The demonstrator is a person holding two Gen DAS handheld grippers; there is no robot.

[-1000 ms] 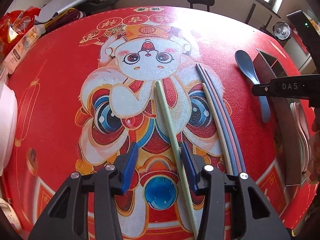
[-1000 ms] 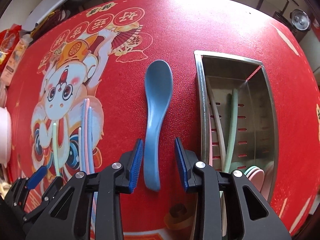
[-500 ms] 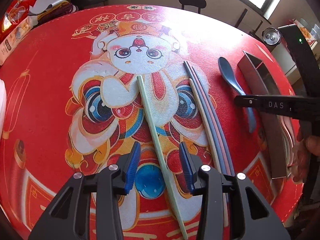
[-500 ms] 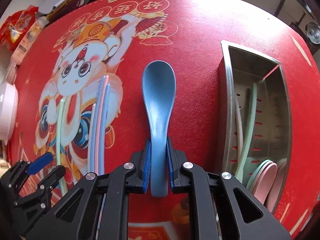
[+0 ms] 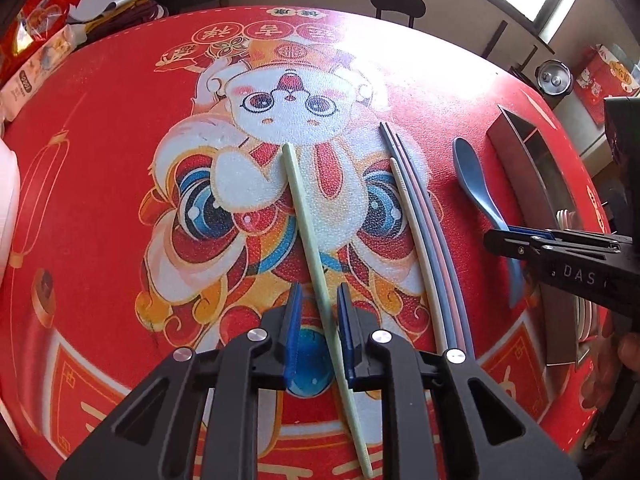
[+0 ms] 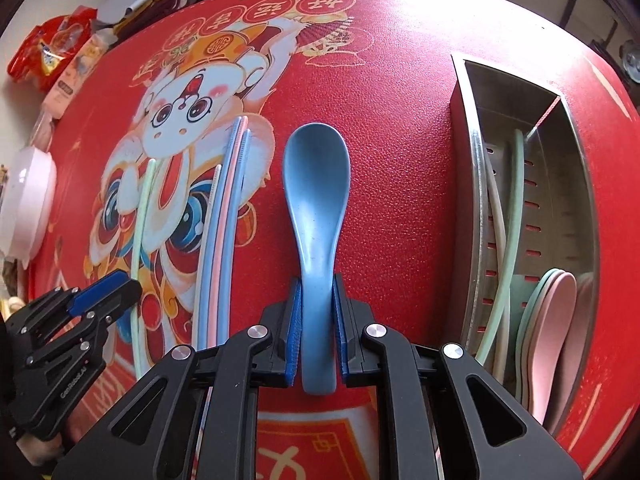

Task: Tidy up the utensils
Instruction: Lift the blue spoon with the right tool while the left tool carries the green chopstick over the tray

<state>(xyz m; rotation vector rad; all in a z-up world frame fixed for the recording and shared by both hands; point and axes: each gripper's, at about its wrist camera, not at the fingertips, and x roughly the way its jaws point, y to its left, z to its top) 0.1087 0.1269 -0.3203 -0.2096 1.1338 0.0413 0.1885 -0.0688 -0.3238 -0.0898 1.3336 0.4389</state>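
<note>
While the right hand-held gripper (image 6: pixel 317 322) clamps the blue spoon's (image 6: pixel 316 184) handle on the table (image 6: pixel 400 160), the left hand-held gripper (image 5: pixel 319 330) is closing around the green chopstick (image 5: pixel 308 224). Its pads seemingly aren't touching yet.

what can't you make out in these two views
- Blue spoon: right wrist view, handle sides covered by right claw pads.
- Green chopstick: left wrist view, near end cut by bottom edge; closing left claw, contact unclear.
- Metal holder: its near end is hidden behind the right claw's frame.
</note>
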